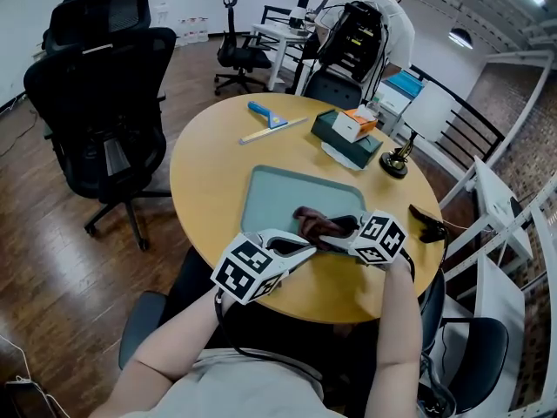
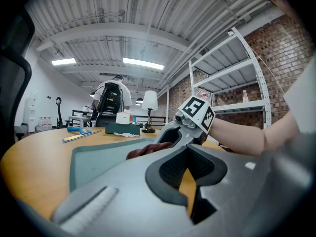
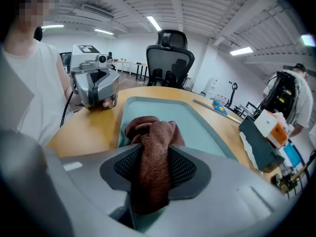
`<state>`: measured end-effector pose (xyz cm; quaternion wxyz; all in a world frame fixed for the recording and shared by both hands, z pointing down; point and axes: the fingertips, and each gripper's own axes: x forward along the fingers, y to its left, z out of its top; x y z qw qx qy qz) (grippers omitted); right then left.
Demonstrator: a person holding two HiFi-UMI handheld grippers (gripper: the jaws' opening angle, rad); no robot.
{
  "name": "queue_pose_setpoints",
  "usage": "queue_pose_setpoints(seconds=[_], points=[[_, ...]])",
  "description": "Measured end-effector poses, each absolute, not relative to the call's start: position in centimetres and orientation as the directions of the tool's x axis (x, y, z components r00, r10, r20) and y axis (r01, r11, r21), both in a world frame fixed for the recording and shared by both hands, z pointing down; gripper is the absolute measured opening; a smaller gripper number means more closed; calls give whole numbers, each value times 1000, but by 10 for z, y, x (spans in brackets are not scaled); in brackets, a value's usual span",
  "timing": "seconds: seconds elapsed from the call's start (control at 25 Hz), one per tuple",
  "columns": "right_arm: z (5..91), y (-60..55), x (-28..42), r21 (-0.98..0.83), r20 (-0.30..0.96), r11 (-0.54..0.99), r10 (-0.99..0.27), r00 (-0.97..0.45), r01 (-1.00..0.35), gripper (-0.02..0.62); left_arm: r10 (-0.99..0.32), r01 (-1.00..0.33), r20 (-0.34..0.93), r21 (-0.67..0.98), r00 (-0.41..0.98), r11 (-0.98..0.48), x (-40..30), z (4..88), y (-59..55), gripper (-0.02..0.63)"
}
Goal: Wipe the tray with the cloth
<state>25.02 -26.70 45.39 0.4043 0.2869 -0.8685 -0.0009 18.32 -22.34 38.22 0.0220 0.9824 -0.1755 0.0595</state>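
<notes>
**Cloth gripped at the tray's near end, wiping barely placed**

Nearest, just off the tray's near edge, the left gripper lies low over the table. Its jaws are closed tip to tip on nothing, with only a sliver of tabletop showing behind them in the left gripper view. At the tray's near right corner the right gripper is clamped firmly on the brown cloth. In the right gripper view a thick fold of it fills the gap between the jaws, and the rest sits bunched on the tray's near end.

The cloth is in hand and on the tray, so the pick-up looks done. Most of the tray's floor stretches bare beyond the cloth; no dirt or wet streak shows, so how much has been wiped cannot be told. The far half likely remains to cover.

Beyond the tray's far edge lie a blue squeegee and a green box
</notes>
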Motion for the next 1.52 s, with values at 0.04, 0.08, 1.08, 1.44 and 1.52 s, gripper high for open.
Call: queue_pose_setpoints(seconds=[0.04, 0.08, 1.08, 1.44, 1.52], points=[[454, -265, 251, 232, 699, 837, -497, -514, -495, 144, -342, -347, 125, 22, 931, -938, 184, 382, -223, 2], [454, -263, 250, 233, 697, 838, -498, -516, -493, 144, -342, -347, 125, 22, 931, -938, 184, 382, -222, 2], [454, -347, 230, 294, 720, 814, -533, -444, -501, 145, -337, -342, 126, 20, 933, -940, 185, 380, -222, 2], [453, -387, 252, 354, 688, 707, -640, -341, -612, 144, -333, -338, 129, 18, 934, -941, 185, 380, -222, 2], [453, -393, 258, 384, 680, 683, -664, -310, -621, 144, -331, -336, 129, 19, 935, -942, 186, 380, -222, 2]])
